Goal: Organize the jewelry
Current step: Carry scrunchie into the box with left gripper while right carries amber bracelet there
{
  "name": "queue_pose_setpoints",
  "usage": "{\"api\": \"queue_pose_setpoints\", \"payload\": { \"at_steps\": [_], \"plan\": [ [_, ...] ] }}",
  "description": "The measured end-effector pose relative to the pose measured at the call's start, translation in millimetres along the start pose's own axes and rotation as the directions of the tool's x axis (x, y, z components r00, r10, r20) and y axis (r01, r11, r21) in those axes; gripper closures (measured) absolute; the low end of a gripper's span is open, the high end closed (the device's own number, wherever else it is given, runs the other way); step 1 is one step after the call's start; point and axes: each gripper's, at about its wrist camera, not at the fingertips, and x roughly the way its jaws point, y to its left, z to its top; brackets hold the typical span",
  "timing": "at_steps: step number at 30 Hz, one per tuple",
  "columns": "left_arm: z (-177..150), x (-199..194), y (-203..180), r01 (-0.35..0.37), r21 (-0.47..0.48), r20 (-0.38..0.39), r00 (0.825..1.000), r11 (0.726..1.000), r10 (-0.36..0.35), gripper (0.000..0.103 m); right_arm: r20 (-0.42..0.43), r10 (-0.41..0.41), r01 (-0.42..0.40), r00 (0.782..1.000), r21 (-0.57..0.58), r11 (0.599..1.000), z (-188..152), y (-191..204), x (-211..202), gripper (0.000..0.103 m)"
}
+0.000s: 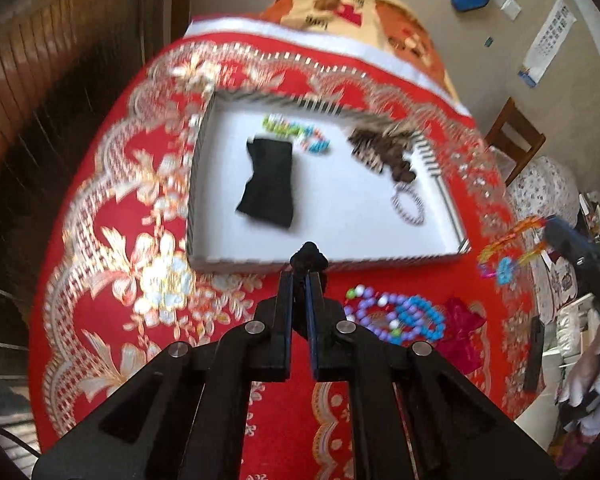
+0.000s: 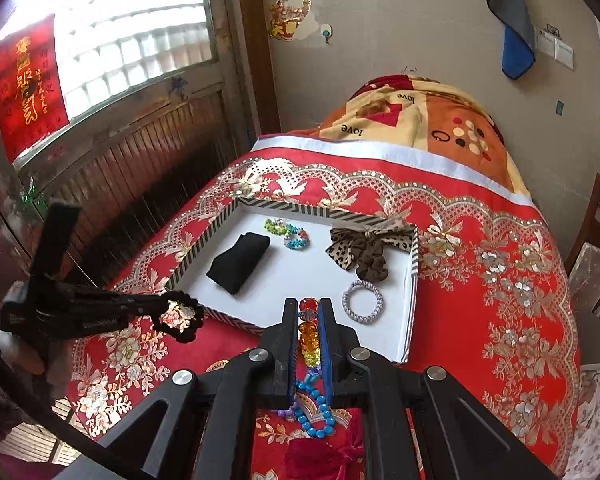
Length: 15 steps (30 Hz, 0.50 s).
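A shallow white tray [image 1: 340, 216] [image 2: 300, 280] with a striped rim lies on the red tablecloth. In it are a black cloth [image 1: 268, 182] [image 2: 240, 262], coloured bead bracelets [image 1: 300, 136] [image 2: 288, 234], a leopard bow with a brown scrunchie [image 1: 384, 152] [image 2: 364, 252] and a silver ring bracelet [image 1: 408, 206] [image 2: 363, 302]. My left gripper [image 1: 307, 268] [image 2: 172, 312] is shut on a black scrunchie [image 1: 309, 258] [image 2: 180, 316] just before the tray's near edge. My right gripper [image 2: 309, 308] [image 1: 552, 228] is shut on a rainbow bead bracelet [image 2: 310, 336] [image 1: 508, 248], held above the table.
Purple and blue bead strings [image 1: 396, 314] [image 2: 314, 412] and a dark red bow [image 1: 462, 332] [image 2: 324, 456] lie on the cloth [image 1: 140, 240] near me. A folded blanket [image 2: 420, 120] lies beyond the tray. A wooden chair [image 2: 592, 256] stands at the right.
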Motion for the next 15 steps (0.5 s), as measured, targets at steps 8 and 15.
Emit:
{"api": "queue_pose_setpoints", "payload": {
  "at_steps": [8,15],
  "plan": [
    [25,-5,-14,-0.031,0.035,0.040,0.999,0.999,0.029,0.098,0.004,0.009,-0.009,1.000,-0.008,1.000,8,3,4,0.094],
    [47,8,-26,-0.047,0.056,0.046,0.998,0.997,0.045,0.098,0.002,0.016,-0.016,1.000,0.004,1.000,17,-4,12,0.094]
  ]
}}
